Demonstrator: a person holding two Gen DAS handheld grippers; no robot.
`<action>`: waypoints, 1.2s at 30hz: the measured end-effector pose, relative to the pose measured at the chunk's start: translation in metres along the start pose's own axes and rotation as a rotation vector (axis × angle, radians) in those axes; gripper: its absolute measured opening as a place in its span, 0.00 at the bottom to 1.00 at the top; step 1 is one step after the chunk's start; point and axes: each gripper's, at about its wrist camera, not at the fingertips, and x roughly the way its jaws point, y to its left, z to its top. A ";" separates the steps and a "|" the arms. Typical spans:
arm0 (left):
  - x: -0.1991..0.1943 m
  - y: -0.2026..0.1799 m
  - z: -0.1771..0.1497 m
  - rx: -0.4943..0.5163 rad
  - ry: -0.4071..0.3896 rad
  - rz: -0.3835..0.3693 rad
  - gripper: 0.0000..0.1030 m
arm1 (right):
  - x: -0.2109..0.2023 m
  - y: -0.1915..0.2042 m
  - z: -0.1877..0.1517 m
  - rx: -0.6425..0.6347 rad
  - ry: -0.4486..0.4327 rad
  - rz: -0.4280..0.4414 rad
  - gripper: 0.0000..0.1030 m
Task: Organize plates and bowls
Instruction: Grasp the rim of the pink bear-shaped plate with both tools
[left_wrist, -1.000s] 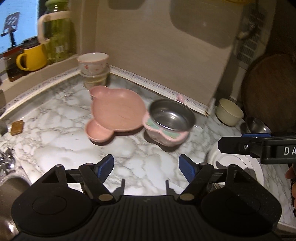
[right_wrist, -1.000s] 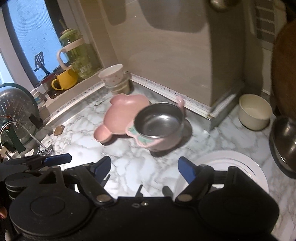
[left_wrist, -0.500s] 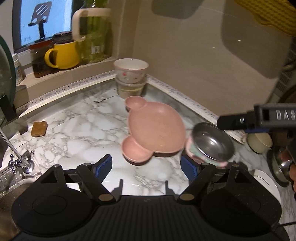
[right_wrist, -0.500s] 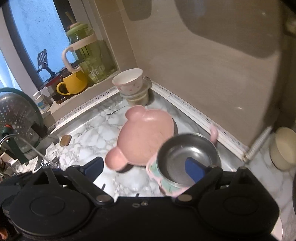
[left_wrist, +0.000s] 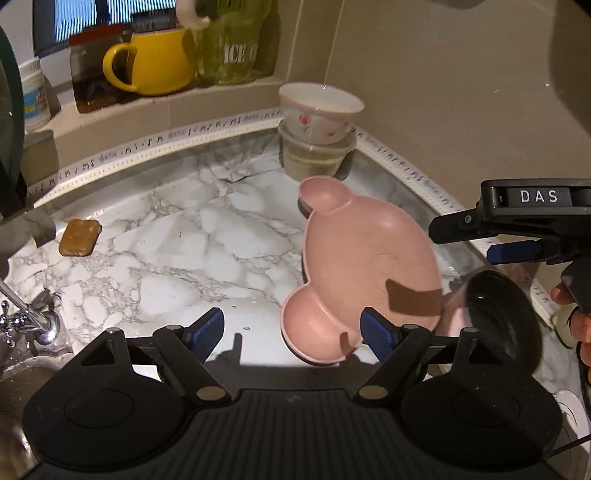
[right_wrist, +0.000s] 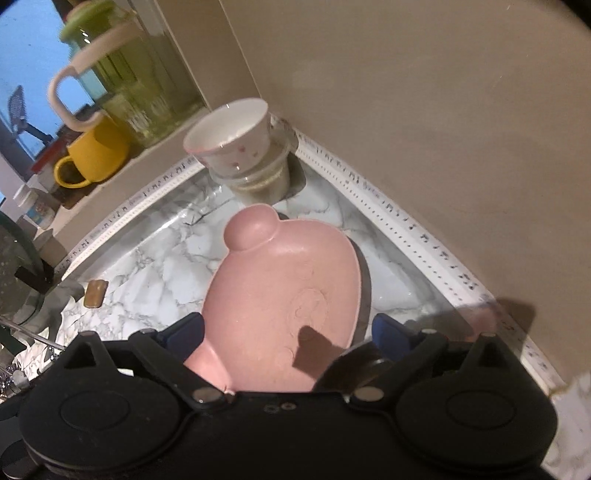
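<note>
Below – matte pink bear-shaped plate (right_wrist: 280, 295) on veined marble counter (left_wrist: 177, 236).

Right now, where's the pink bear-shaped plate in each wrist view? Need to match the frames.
Left wrist: pink bear-shaped plate sits right of centre on the marble counter, its near ear by the left gripper's right finger.
Right wrist: it fills the lower centre, between the right gripper's open fingers.
Shared landmark: the white floral bowl stacked on a clear tub in the corner, just beyond the plate's far ear.
</note>
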 end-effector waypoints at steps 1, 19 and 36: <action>0.005 0.001 0.001 -0.007 0.008 -0.002 0.78 | 0.005 -0.001 0.002 -0.002 0.008 -0.001 0.94; 0.062 0.013 -0.002 -0.065 0.111 -0.020 0.58 | 0.058 -0.012 0.016 0.001 0.090 -0.032 0.67; 0.073 0.011 -0.003 -0.051 0.134 -0.035 0.32 | 0.073 -0.028 0.016 -0.011 0.115 -0.106 0.34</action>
